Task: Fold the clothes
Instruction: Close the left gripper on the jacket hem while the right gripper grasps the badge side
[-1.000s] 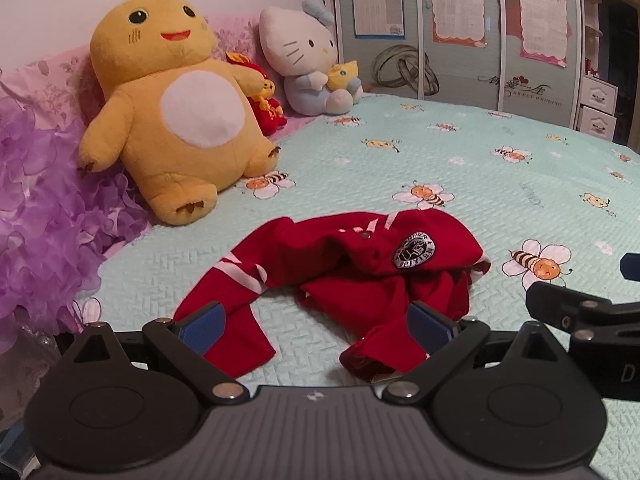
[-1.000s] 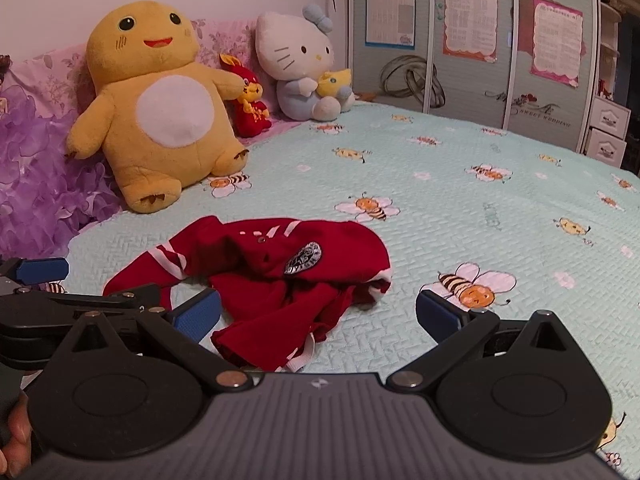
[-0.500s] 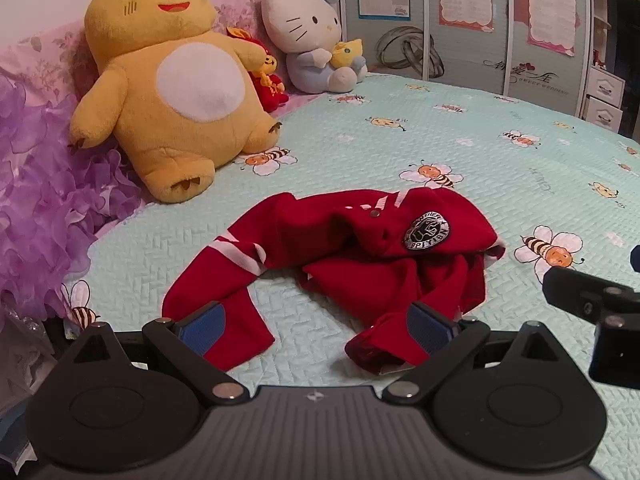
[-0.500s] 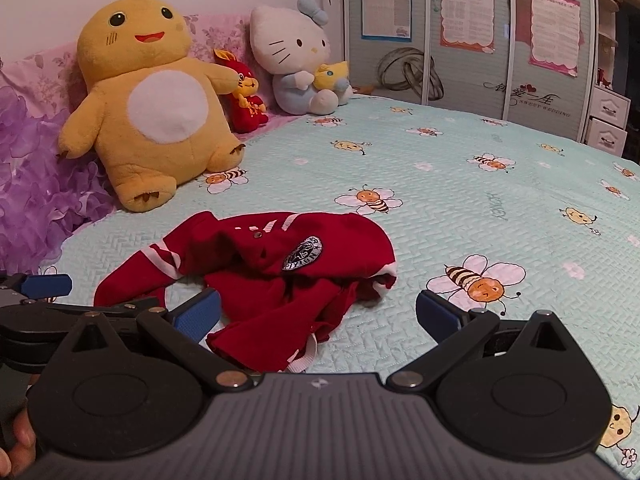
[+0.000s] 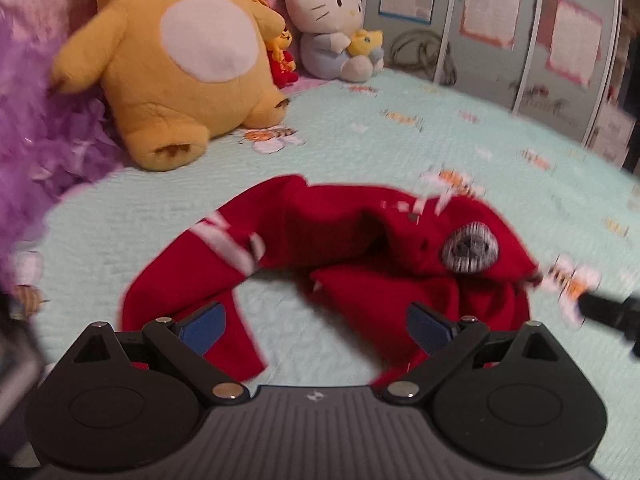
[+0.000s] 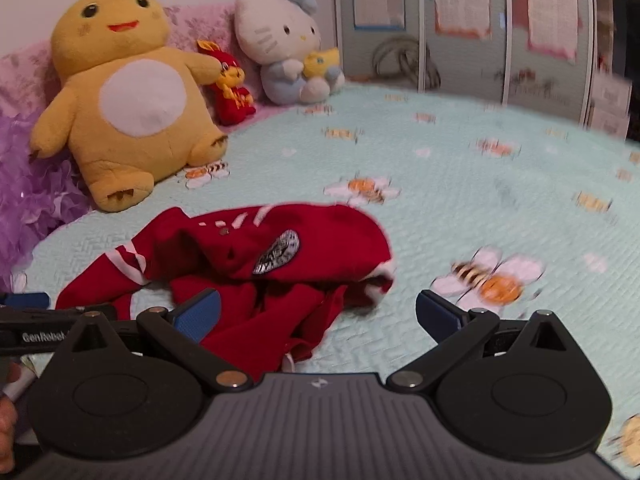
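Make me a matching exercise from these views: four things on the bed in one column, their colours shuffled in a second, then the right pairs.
Things:
1. crumpled garment
2. big plush
3. cat plush
4. bedspread

Colours:
A. pale mint with bees
B. white and pale blue
C. red with white stripes
D. yellow with a white belly

Pairs: 1-C, 2-D, 3-B, 4-A

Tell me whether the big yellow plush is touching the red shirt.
Apart. The right wrist view shows a bare strip of the mint bedspread between the yellow plush and the crumpled red shirt; the left wrist view shows the same gap.
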